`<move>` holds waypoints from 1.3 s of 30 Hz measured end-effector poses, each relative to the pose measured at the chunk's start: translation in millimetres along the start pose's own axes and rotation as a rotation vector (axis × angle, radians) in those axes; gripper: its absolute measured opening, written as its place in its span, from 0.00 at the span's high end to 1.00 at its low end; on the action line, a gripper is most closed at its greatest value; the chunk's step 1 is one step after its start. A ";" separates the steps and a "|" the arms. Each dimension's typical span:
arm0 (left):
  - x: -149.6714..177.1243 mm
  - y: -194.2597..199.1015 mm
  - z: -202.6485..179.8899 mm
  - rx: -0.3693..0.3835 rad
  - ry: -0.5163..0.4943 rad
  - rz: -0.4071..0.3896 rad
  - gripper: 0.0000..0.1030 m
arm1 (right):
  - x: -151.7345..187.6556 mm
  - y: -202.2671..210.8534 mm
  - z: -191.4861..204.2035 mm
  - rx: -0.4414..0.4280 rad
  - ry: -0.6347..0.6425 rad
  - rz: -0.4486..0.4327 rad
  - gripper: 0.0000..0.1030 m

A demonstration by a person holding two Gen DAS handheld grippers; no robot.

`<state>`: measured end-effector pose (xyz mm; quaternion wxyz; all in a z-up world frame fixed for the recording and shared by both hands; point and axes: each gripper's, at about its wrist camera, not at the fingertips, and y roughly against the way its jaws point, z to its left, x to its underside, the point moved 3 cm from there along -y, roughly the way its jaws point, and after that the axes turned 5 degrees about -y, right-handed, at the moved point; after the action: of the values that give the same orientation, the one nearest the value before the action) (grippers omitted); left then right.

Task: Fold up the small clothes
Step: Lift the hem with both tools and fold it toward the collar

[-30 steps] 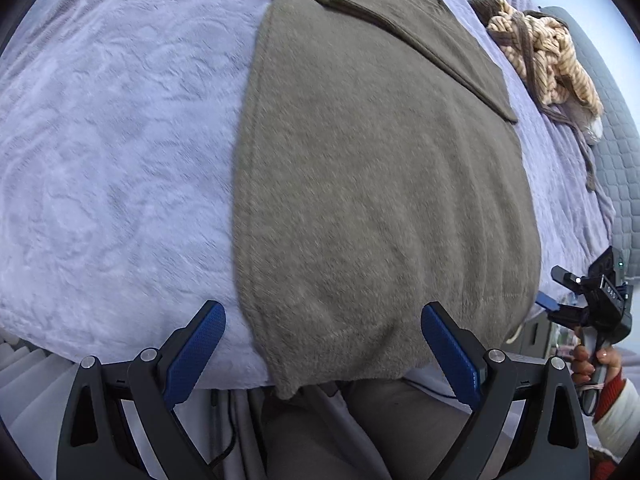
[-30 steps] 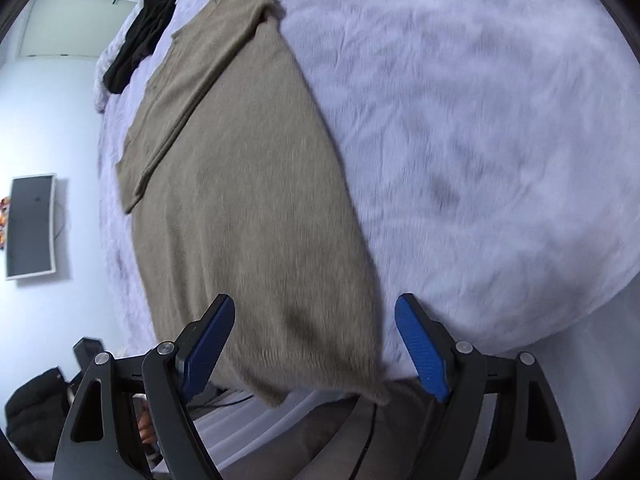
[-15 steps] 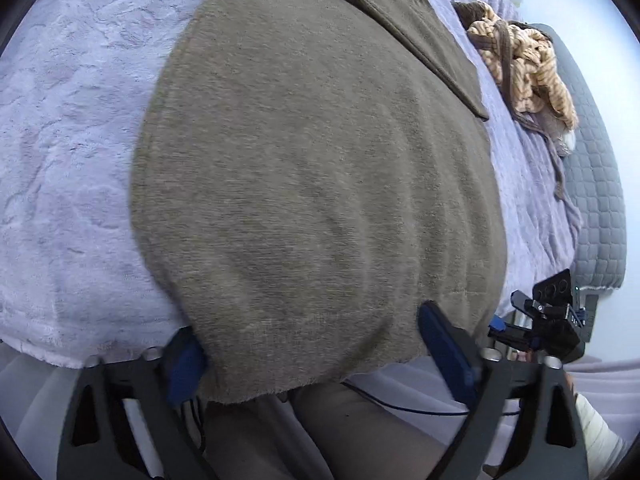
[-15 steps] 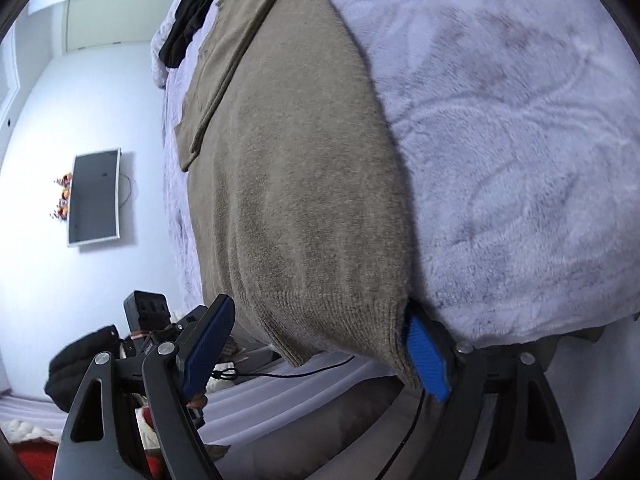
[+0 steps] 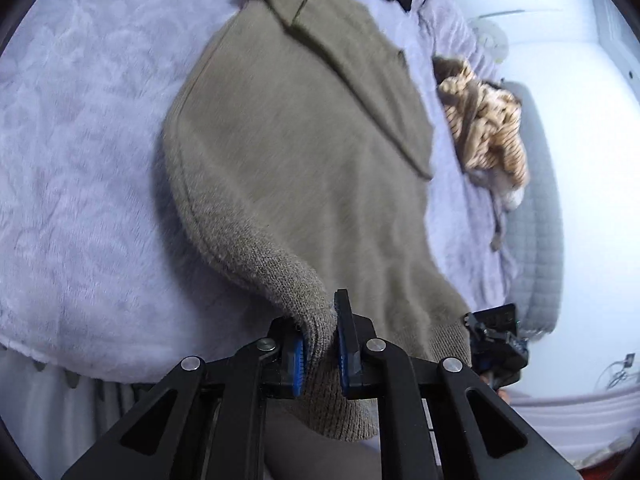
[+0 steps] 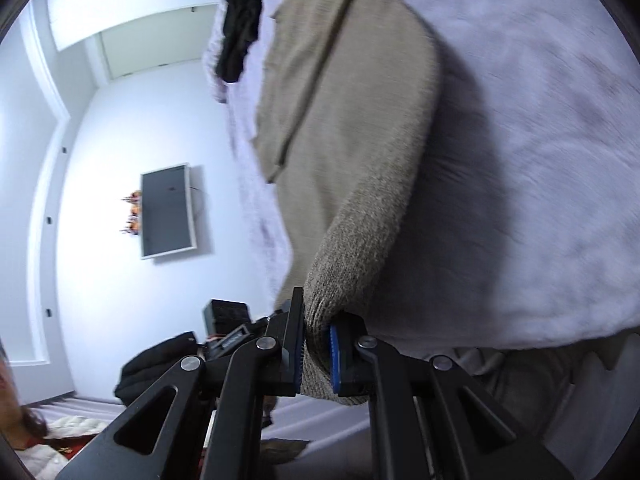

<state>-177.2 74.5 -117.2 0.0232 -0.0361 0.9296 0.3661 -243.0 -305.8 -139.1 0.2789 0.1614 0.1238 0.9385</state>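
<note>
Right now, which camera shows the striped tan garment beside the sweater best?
The left wrist view: the striped tan garment lies crumpled on the lilac bedspread, right of the olive sweater. The right wrist view does not show it, only the sweater and a black garment.

Olive-brown sweater, lavender blanket
</note>
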 end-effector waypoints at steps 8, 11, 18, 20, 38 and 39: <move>-74.5 18.0 -46.1 0.069 -0.032 -0.116 0.87 | -55.9 -20.1 74.1 -0.140 0.046 -0.002 0.90; -110.5 25.4 -61.0 0.090 -0.038 -0.163 0.87 | -81.4 -23.8 101.6 -0.167 0.081 -0.004 0.90; -196.0 28.6 -78.3 0.068 -0.068 -0.267 0.87 | -159.4 -25.8 152.5 -0.227 0.113 -0.014 0.90; -223.8 24.5 -78.6 0.054 -0.078 -0.289 0.87 | -188.2 -28.9 157.6 -0.229 0.103 -0.024 0.90; -339.5 -97.5 4.0 -0.325 -0.021 -0.195 0.86 | -368.7 -107.5 39.5 0.046 -0.177 -0.113 0.86; -338.3 -95.2 1.4 -0.332 -0.025 -0.191 0.85 | -369.6 -107.2 40.2 0.042 -0.182 -0.106 0.86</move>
<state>168.0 23.0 -159.3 0.0630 -0.1228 0.8484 0.5110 116.6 -421.2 -223.2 0.3348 0.2451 0.1262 0.9011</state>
